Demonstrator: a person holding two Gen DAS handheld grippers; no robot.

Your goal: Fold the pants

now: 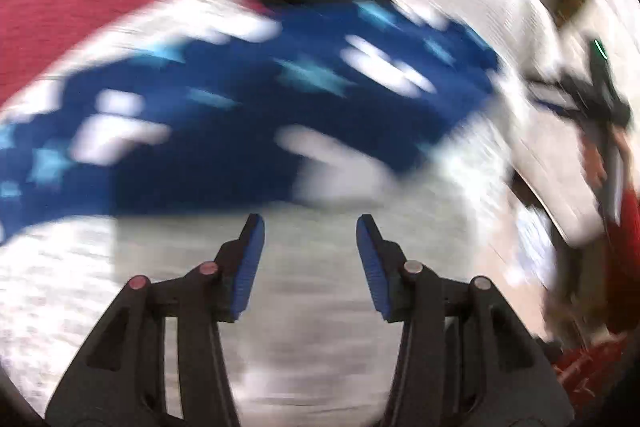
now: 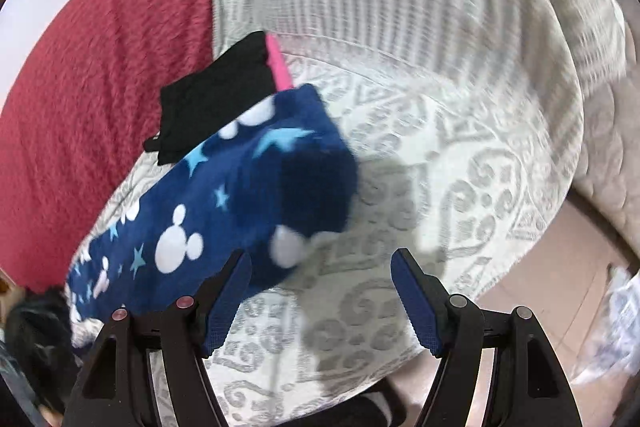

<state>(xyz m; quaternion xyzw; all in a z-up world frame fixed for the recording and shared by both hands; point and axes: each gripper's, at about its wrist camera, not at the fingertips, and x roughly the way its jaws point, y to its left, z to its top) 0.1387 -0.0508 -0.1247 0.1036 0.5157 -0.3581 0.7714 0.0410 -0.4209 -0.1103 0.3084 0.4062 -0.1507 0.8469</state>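
Across the bed lies a white bedspread (image 2: pixel 460 163) woven with grey scrollwork, and along its far side runs a red textured blanket (image 2: pixel 100 75). On the bedspread rest the blue pants (image 2: pixel 224 195), printed with white mouse heads and pale blue stars, laid in a long folded strip that reaches from near the red blanket toward the bed's middle. At the strip's far end sits a black folded garment (image 2: pixel 212 95), touching the pants, with a pink edge (image 2: pixel 278 65) beside it.

The right wrist view is the sharper one: it shows the scroll pattern, the pink edge and a pale floor (image 2: pixel 560 259) beyond the bedspread's border. The left wrist view is heavily smeared; it shows the pants (image 1: pixel 248 123) as a blue streak and, at its right edge, what may be the other gripper, though blur leaves this unsure.

The left gripper (image 1: pixel 310 227) has its blue pads spread apart over bare bedspread, nothing between them. The right gripper (image 2: pixel 320 259) likewise stands wide, holding nothing, its left finger just beside the pants' near edge.
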